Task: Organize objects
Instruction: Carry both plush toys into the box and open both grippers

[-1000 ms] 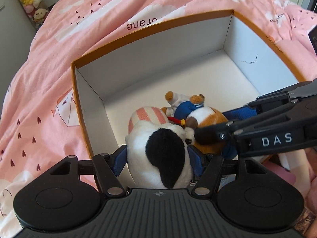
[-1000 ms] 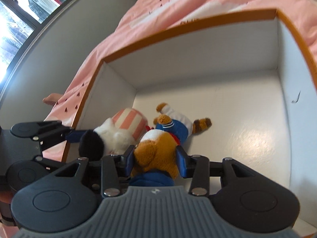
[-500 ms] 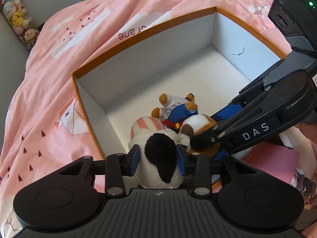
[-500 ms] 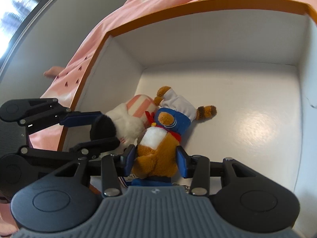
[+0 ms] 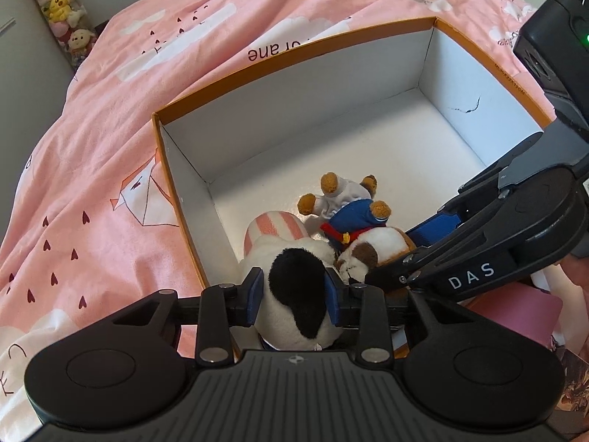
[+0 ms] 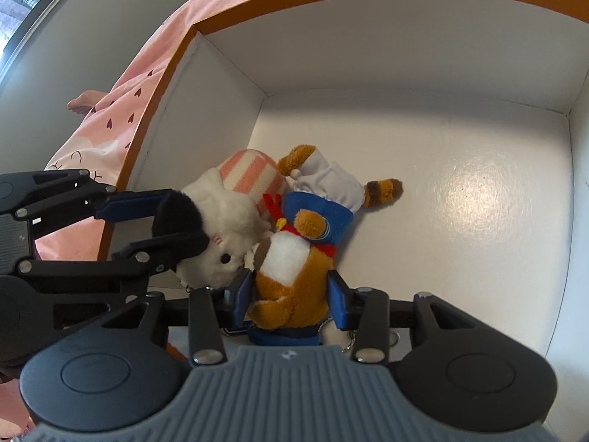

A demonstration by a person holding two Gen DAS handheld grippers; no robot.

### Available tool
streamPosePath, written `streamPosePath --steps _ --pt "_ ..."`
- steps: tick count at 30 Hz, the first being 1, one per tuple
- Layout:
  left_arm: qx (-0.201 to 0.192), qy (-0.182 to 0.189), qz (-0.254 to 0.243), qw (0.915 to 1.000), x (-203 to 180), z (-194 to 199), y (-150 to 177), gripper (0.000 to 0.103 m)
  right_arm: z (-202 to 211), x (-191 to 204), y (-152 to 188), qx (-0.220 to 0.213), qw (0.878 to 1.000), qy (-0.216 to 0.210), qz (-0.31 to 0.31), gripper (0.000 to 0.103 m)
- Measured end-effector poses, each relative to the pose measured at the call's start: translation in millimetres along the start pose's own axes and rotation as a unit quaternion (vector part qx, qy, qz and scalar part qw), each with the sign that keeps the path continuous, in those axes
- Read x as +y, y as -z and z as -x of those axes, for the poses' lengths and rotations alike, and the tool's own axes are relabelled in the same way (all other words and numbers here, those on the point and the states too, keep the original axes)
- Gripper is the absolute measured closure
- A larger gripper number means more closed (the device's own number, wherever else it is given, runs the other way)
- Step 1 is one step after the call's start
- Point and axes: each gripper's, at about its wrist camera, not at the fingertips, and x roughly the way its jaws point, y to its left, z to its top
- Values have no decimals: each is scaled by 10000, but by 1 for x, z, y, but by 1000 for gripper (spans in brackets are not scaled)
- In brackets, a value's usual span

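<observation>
A white plush with a black ear and a pink-striped body (image 5: pixel 274 226) hangs head-up in the near left corner of a white box with an orange rim (image 5: pixel 294 49). My left gripper (image 5: pixel 294 280) is shut on its head, with the blue pads pressing both sides. Right beside it and touching it is a brown plush in a blue jacket (image 6: pixel 294 258), feet towards the box floor. My right gripper (image 6: pixel 290 283) is shut on its head. The left gripper (image 6: pixel 184 221) also shows in the right wrist view, at the white plush (image 6: pixel 228 213).
The box (image 6: pixel 368 48) sits on a pink patterned duvet (image 5: pixel 110 147), its floor bare beyond the toys. A clear tube of small plush toys (image 5: pixel 62 11) stands far left by the wall. A person's bare foot (image 6: pixel 83 103) shows beside the bed.
My left gripper's jaws have closed onto the white plush's head. The right gripper has tilted over the box with the brown plush still in it.
</observation>
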Motion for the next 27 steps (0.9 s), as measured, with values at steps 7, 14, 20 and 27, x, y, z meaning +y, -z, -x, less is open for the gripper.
streamPosePath --steps 7,14,20,27 --pt "-342 105 112 9993 0 14 9 60 8 8 2 -170 9995 188 181 46" --pt "-446 126 122 9988 -3 20 12 72 23 15 4 -442 9972 487 347 67" --pt "-367 100 240 9990 -1 18 13 78 16 15 2 -370 9978 362 423 75" --pt "-677 230 475 9963 2 33 20 77 21 16 4 -426 9974 417 406 72"
